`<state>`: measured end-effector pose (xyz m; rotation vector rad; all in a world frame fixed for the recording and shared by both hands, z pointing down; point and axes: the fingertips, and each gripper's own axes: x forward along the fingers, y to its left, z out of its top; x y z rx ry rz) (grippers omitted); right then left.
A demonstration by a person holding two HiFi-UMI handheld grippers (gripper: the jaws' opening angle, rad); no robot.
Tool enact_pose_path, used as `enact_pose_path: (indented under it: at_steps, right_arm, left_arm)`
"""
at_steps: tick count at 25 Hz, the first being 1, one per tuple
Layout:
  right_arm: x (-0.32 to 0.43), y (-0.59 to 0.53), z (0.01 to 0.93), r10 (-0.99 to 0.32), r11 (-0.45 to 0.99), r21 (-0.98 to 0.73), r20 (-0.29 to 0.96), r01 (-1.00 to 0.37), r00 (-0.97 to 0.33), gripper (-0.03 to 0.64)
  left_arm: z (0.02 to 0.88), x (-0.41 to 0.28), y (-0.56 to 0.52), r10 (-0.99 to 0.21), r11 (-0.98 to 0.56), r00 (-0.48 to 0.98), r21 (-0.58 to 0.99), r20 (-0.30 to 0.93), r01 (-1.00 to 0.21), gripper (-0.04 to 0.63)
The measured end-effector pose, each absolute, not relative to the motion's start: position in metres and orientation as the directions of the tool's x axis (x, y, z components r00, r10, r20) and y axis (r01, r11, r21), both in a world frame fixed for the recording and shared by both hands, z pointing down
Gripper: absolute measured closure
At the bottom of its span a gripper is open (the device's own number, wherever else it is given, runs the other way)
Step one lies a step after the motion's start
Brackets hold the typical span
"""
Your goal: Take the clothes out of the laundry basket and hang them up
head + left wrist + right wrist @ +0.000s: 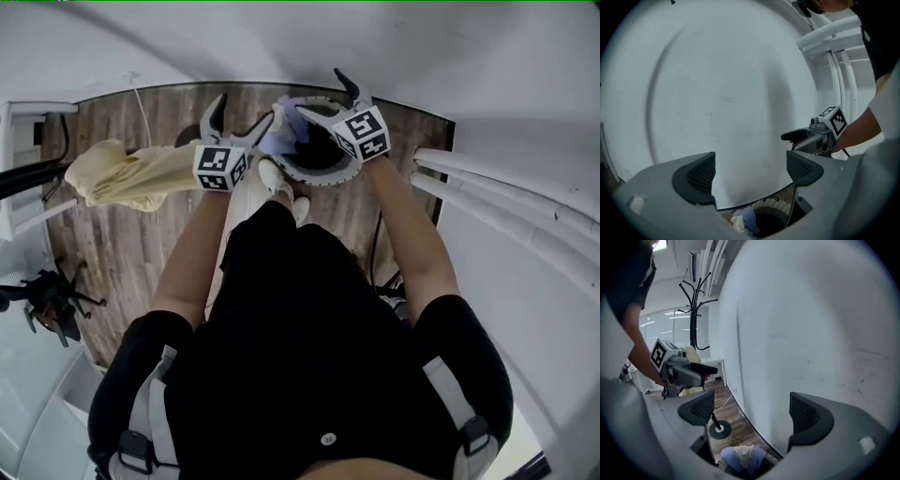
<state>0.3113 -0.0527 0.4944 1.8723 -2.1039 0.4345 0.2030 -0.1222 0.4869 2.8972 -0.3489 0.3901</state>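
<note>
Left gripper view gives us the left gripper (750, 171) with jaws wide and nothing between them, only white wall (731, 93) beyond. Just below its tips sits the laundry basket (776, 204), a bluish cloth (746, 219) bunched at its rim. Our right gripper (752, 411) (equally wide, equally empty) hovers beside the left one, above the same basket. Farther off, on the left gripper's outer side, we see a cream garment (122, 173)
</note>
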Motion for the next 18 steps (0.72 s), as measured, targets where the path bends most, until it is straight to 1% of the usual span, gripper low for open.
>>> enact_pose_path:
  at_steps: [3,8,13,18]
  right_arm:
    - [0.321,-0.068,0.525,-0.879,0.156,-0.027,0.452,-0.987,-0.151,0.124]
    - [0.317,-0.105,0.588,-0.813,0.296,-0.039,0.514,-0.954,-0.273,0.149]
    - [0.288,-0.132,0.687,-0.648,0.518,-0.071,0.618,-0.853,-0.445,0.172]
    - [0.283,-0.131,0.783,-0.496,0.628,-0.109,0.707,-0.771,-0.504,0.209]
  left_arm:
    - [0.52,0.222,-0.128,-0.178,-0.95,0.93,0.19,0.321,-0.248,0.123]
    - [0.584,0.24,-0.15,-0.165,-0.928,0.899,0.245,0.406,-0.281,0.123]
    - [0.674,0.224,-0.17,-0.186,-0.873,0.836,0.304,0.516,-0.382,0.123]
    - [0.778,0.211,-0.167,-0.18,-0.818,0.763,0.336,0.62,-0.466,0.126]
